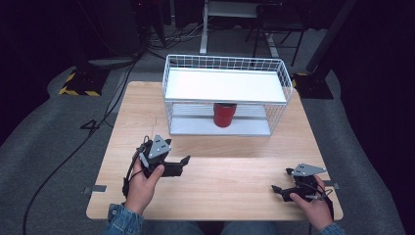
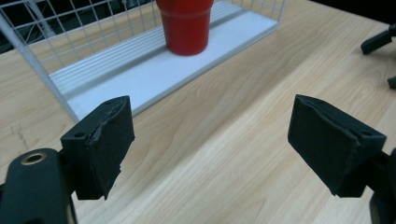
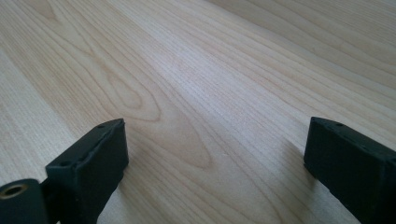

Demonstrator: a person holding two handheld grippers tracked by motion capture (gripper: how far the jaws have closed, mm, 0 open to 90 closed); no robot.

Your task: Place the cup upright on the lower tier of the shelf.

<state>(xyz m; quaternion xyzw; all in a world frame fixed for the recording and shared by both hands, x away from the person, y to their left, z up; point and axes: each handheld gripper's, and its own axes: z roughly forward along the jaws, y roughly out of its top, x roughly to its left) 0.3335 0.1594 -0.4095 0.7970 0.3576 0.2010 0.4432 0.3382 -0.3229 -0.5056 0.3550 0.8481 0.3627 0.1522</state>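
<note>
Red cup [image 1: 224, 114] stood upright on the lower shelf of the white wire rack [image 1: 226, 64], upper centre of high view. Left gripper [image 1: 184, 162], jaws spread and empty, pointed toward it, likely lining up a reach. Right gripper [image 1: 276, 190] rested lower right, jaws apart, holding nothing.

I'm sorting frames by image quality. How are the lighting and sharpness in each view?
High view: the table is evenly lit, the surroundings fall into near black, and the picture is a bit soft. Left gripper view: the red cup is fairly sharp, and the near pads look slightly soft. Right gripper view: a pale sheen lies on the wood, and a soft shadow lies beside each pad.
</note>
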